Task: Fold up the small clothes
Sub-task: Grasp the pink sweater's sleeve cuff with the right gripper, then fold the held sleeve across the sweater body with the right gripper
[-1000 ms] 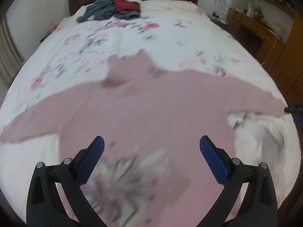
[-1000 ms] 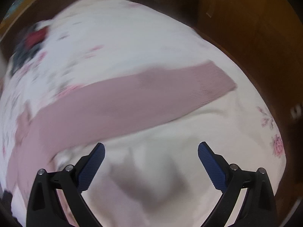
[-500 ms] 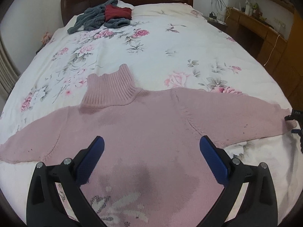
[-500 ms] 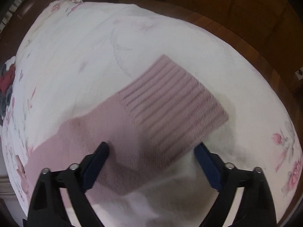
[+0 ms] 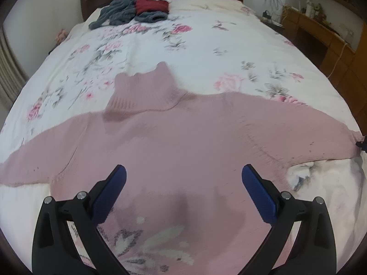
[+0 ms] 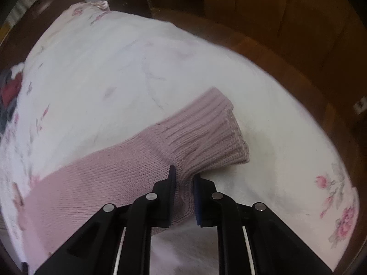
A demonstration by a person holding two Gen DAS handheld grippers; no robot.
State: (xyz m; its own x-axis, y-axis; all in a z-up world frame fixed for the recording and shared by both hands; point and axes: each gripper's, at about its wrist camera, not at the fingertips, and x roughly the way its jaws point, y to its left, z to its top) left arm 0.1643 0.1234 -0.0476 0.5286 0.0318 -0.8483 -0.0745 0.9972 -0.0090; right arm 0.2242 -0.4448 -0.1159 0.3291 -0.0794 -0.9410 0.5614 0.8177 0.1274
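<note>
Sleeve (image 6: 142, 165) pinched in my right gripper (image 6: 184, 176), running toward nine o'clock; my left gripper (image 5: 183, 178) hovers spread over sweater (image 5: 179, 142).

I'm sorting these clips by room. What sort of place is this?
A bedroom, most likely: a bed with a floral bedspread and dark wooden headboard, clothes heaped near it, wooden furniture alongside.

A pink knitted turtleneck sweater (image 5: 183, 142) is spread flat on the bed, sleeves stretched left and right, collar at the far end; its right ribbed cuff (image 6: 206, 133) is bunched and raised.
</note>
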